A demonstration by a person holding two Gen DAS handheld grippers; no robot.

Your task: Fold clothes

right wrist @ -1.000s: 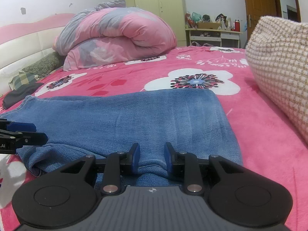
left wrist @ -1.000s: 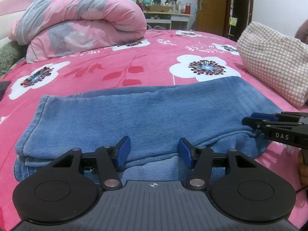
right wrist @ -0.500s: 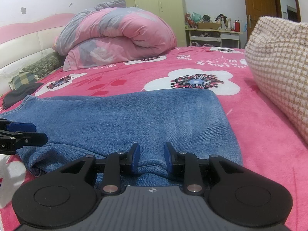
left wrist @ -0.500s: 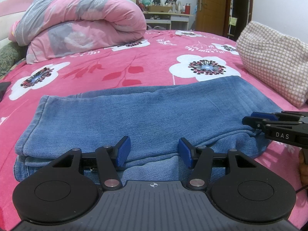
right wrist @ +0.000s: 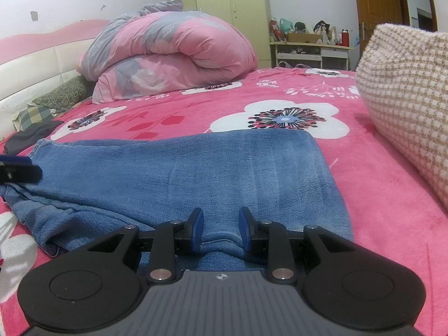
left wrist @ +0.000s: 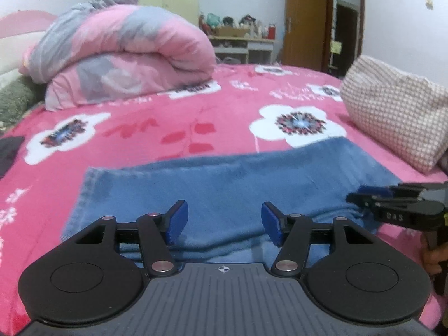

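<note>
Blue jeans [left wrist: 238, 184] lie folded across the pink flowered bed [left wrist: 168, 117]. My left gripper [left wrist: 222, 219] hovers just above their near edge. Its jaws are opening, and the blue pads [left wrist: 177, 219] stand clear of the denim below the gap. Its tip also shows at the left edge of the right wrist view [right wrist: 28, 169]. My right gripper [right wrist: 219, 231] sits low on the near right edge of the jeans [right wrist: 196, 173], its narrow jaws pinching a raised fold of denim. From the left wrist view it [left wrist: 361, 196] reaches in over the jeans' right end.
A rolled pink and grey quilt [left wrist: 120, 56] lies at the back left of the bed. A checked beige cushion [right wrist: 406, 106] stands close on the right. Dark cloth [right wrist: 30, 137] and pillows [right wrist: 58, 95] lie by the headboard. A desk and door are beyond the bed.
My left gripper has lifted off the jeans' near edge and its jaws have spread slightly. The right gripper and the jeans have stayed put.
</note>
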